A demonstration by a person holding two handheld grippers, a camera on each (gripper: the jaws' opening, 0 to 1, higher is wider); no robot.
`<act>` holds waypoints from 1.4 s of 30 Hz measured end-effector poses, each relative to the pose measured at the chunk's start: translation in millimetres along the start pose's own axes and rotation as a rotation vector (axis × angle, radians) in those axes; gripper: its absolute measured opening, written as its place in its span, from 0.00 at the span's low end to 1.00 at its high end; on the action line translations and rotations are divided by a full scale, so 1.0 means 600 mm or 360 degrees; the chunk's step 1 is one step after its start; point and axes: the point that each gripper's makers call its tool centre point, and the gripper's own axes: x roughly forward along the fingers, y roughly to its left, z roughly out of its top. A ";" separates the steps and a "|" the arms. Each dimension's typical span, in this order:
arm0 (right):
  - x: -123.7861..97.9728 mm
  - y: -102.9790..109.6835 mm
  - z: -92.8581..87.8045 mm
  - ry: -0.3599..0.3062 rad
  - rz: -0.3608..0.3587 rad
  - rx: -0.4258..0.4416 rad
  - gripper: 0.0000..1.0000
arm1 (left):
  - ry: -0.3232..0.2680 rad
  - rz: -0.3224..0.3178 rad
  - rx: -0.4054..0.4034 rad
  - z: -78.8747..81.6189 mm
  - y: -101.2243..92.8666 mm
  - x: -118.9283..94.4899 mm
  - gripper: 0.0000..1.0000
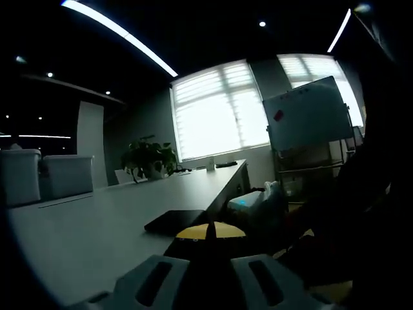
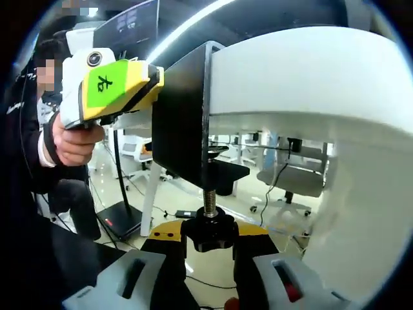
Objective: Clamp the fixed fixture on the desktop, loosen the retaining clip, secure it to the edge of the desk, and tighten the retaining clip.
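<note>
Two grippers working: left gripper (image 2: 151, 81) gripping rigid metal clamp bracket (image 2: 184, 119) on bench (image 2: 303, 77); right gripper (image 2: 210, 274) pinching knurled screw knob (image 2: 210, 232), best hold.

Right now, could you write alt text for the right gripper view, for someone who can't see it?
A black clamp bracket sits over the edge of a white desk, and the right gripper has its jaws around the black knob at the bottom of the threaded screw. At left, a person's hand holds the yellow-and-white left gripper against the bracket.
</note>
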 end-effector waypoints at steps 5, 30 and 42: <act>-0.018 -0.024 0.005 -0.0020 -0.0264 -0.0009 0.34 | -0.0011 0.0006 0.0010 -0.001 -0.001 0.000 0.01; -0.030 -0.050 0.002 0.0049 -0.1220 0.0162 0.26 | 0.0025 0.0073 -0.0014 0.004 0.010 -0.009 0.01; -0.026 -0.040 0.003 0.0073 -0.0909 0.0072 0.24 | 0.0021 0.0070 0.0004 0.004 0.011 -0.007 0.01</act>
